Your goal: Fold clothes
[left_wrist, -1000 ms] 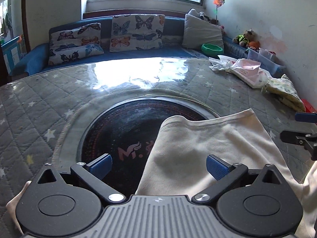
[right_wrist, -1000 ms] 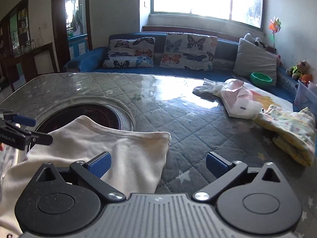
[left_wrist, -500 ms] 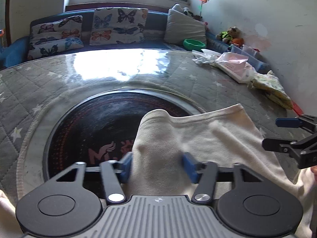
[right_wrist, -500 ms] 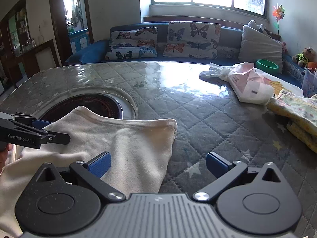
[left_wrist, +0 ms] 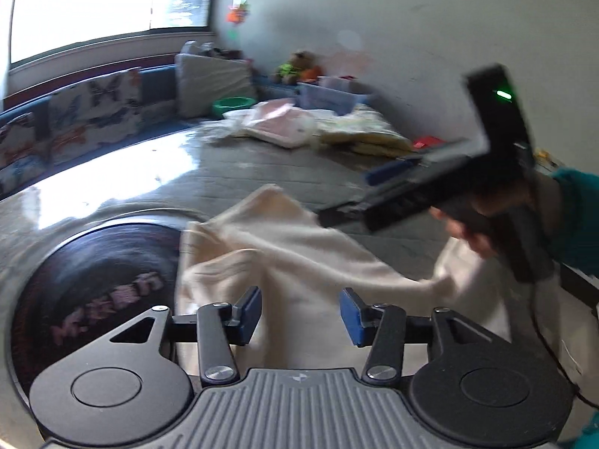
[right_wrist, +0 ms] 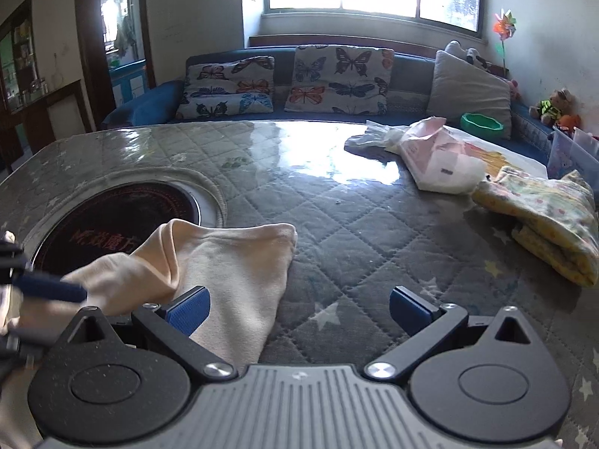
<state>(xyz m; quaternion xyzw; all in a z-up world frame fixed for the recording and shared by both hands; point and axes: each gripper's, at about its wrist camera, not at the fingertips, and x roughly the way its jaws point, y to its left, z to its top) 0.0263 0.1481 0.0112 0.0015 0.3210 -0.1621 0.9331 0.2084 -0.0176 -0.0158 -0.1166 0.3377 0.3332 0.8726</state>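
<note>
Both tongs stand open: my left gripper (left_wrist: 299, 316) straddles the bunched cream garment (right_wrist: 239, 273) without pinching it, my right gripper (right_wrist: 297, 308) holds nothing. Motion blur smears my left view. Garment lies on the quilted table (right_wrist: 374, 224).

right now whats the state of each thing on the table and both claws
cream garment: partly bunched, one edge lifted
left claw: jaws apart, cloth between, grip unclear
right claw: open, holding nothing
yellow printed garment: folded, lying flat
pink and white bundle: crumpled, unfolded
</note>
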